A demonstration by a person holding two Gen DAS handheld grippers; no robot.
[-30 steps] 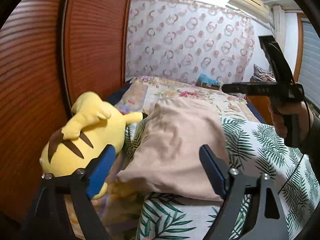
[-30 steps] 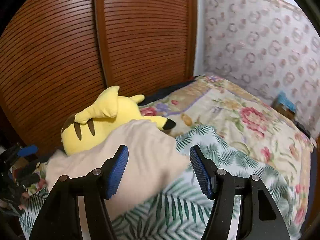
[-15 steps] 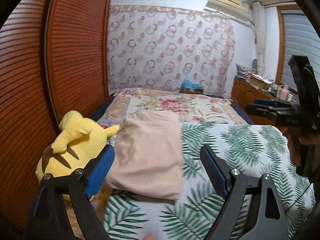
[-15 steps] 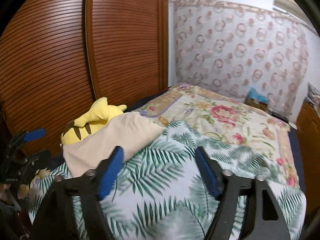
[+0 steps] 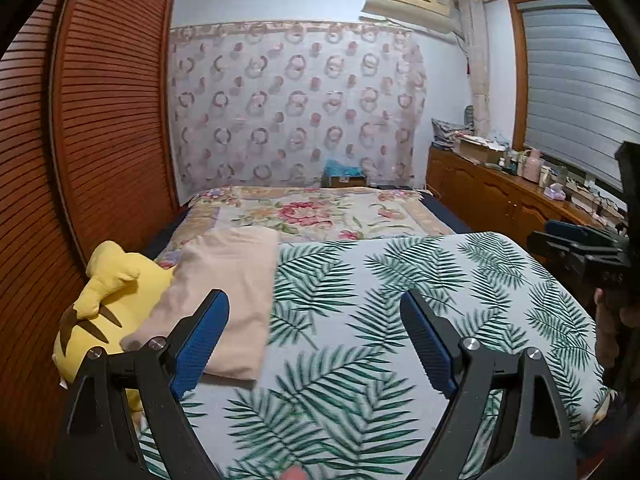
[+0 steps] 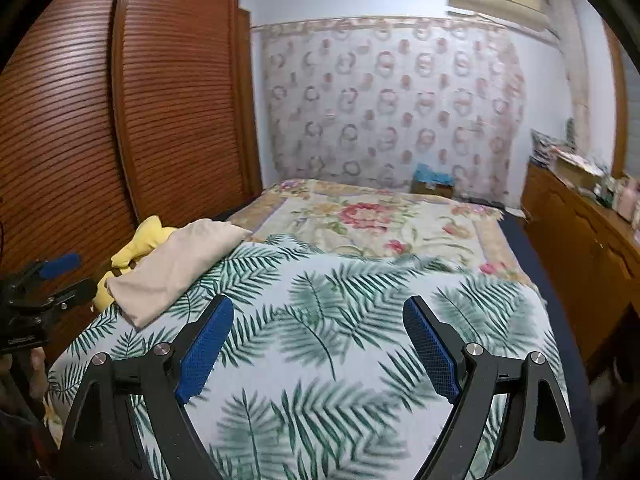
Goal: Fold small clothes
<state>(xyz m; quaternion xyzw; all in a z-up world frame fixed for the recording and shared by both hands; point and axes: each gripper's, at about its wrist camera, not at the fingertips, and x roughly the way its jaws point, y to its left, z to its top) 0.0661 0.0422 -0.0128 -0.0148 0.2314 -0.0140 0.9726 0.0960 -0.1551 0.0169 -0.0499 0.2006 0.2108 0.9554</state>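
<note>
A folded beige garment (image 5: 218, 292) lies at the left edge of the palm-leaf sheet (image 5: 380, 304), leaning on a yellow plush toy (image 5: 100, 308). It also shows in the right wrist view (image 6: 176, 264). My left gripper (image 5: 314, 344) is open and empty, held above the sheet just right of the garment. My right gripper (image 6: 318, 348) is open and empty over the middle of the sheet. The right gripper also shows at the right edge of the left wrist view (image 5: 584, 248), and the left gripper at the left edge of the right wrist view (image 6: 36, 292).
A floral bedspread (image 5: 320, 212) covers the far part of the bed. A slatted wooden wardrobe (image 5: 100, 120) stands close on the left. A wooden sideboard (image 5: 500, 196) with clutter runs along the right wall. A patterned curtain (image 5: 296, 108) hangs behind.
Both grippers have pulled back and away from the beige garment, which now lies smaller and farther left. The right gripper has swung right over the leaf sheet.
</note>
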